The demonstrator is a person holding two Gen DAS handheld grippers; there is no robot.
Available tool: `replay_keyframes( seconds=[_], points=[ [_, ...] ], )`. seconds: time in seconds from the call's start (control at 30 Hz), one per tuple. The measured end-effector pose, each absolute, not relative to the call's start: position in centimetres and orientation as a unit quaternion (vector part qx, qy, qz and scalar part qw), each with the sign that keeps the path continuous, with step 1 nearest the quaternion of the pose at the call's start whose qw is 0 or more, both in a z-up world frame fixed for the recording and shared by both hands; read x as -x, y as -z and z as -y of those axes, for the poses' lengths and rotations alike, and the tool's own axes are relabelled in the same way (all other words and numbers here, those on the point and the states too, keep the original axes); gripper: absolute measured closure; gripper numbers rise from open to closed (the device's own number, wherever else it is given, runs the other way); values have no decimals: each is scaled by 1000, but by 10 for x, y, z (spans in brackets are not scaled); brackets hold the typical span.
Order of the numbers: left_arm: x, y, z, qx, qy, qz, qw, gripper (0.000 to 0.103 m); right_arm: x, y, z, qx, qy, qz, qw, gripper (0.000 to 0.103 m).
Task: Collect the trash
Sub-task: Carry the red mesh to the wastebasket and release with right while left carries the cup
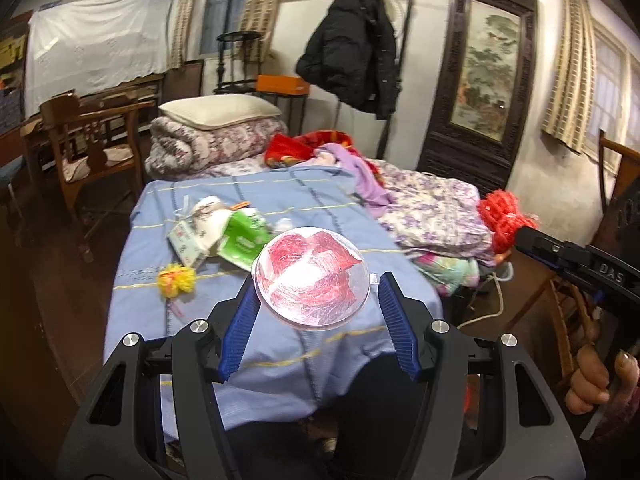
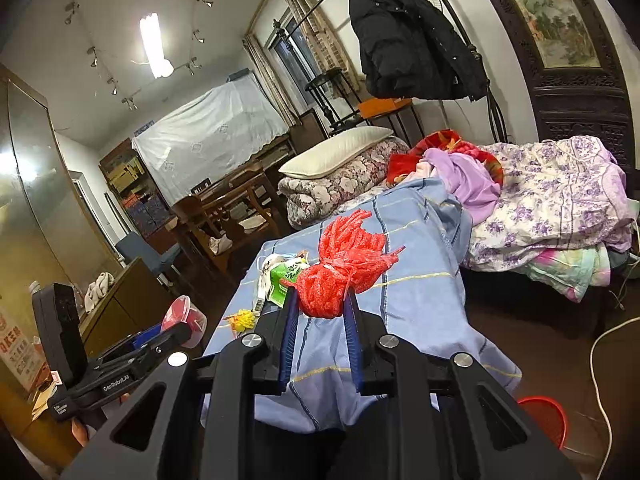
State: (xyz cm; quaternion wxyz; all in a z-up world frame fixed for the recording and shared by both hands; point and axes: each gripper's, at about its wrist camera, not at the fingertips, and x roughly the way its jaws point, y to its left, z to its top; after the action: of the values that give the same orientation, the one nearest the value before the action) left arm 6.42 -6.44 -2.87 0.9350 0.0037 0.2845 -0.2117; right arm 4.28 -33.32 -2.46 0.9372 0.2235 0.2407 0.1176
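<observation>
Above the near end of the bed (image 1: 280,360): left gripper (image 1: 316,308) spread wide, its fingers around a clear round lid (image 1: 312,276) with red scraps. Right gripper (image 2: 320,312) clamped on red foam netting (image 2: 344,272), held over the bed's blue sheet. Farther up the bed: yellow netting (image 1: 176,280), green packet (image 1: 242,240), white wrappers (image 1: 200,224). Beyond those, folded quilts (image 1: 208,140).

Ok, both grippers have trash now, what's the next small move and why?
Probably carry the red foam net, shut in the right gripper, down to the red bin at lower right; the left gripper already grips the clear plastic lid.
</observation>
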Motion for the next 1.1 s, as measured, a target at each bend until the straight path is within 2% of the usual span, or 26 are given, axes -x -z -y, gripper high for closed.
replay_keyframes(
  seconds=[0.23, 0.47, 0.93, 1.07, 1.1],
  points=[
    [-46, 26, 101, 2, 274, -306, 912, 43, -19, 27, 366, -215, -98, -244, 940, 80],
    [-35, 31, 142, -27, 298, -320, 899, 43, -4, 59, 414, -241, -71, -269, 930, 80],
    [-48, 70, 215, -83, 342, -361, 864, 43, 1, 208, 515, -345, 24, -397, 850, 80],
    [-56, 90, 238, -98, 354, -380, 849, 43, -5, 262, 523, -378, 32, -446, 811, 75],
    [-59, 96, 246, -103, 357, -387, 844, 43, -6, 273, 524, -387, 37, -458, 799, 68]
  ],
)
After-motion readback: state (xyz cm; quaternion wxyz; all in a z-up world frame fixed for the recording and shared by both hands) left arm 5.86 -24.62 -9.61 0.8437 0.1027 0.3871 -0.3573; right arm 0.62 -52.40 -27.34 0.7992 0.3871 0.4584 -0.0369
